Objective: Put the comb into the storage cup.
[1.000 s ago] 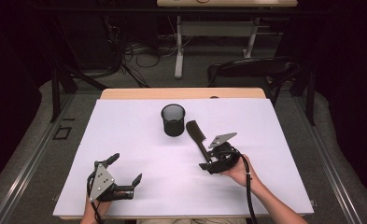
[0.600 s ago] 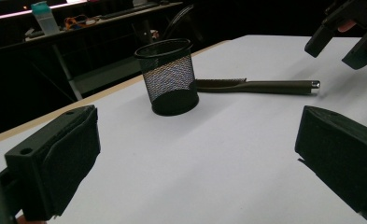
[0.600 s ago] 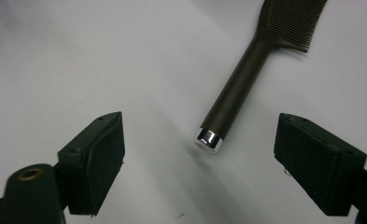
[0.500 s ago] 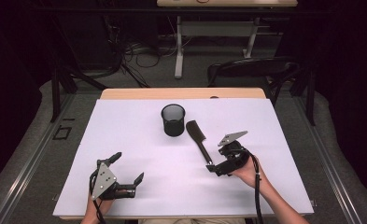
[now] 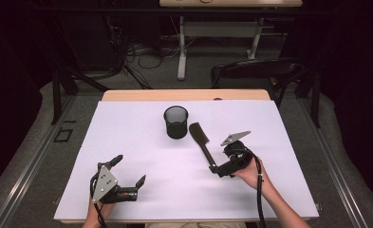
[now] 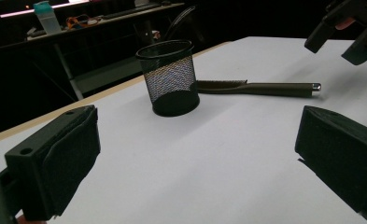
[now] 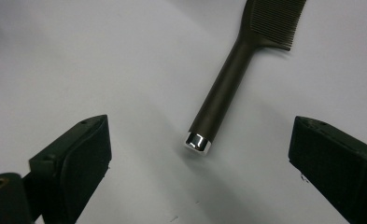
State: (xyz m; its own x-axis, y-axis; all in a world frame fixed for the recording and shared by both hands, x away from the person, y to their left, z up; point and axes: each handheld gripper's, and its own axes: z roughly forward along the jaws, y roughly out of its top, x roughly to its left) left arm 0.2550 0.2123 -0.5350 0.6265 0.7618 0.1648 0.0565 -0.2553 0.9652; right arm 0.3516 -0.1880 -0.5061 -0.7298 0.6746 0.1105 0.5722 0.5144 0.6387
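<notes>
the right gripper (image 7: 200, 172) has just spread its jaws, empty, releasing the dark brown plastic comb (image 5: 202, 143) flat right of the black mesh cup (image 5: 176, 122); left gripper (image 5: 127, 178) rests with jaws apart.

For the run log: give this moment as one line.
right tool: open, jaws just opened, nothing gripped | comb: flat on table, beside mesh cup | left tool: open

Comb (image 5: 200, 140) lies flat beside mesh cup (image 5: 176, 122), right gripper (image 5: 217, 170) opening.
</notes>
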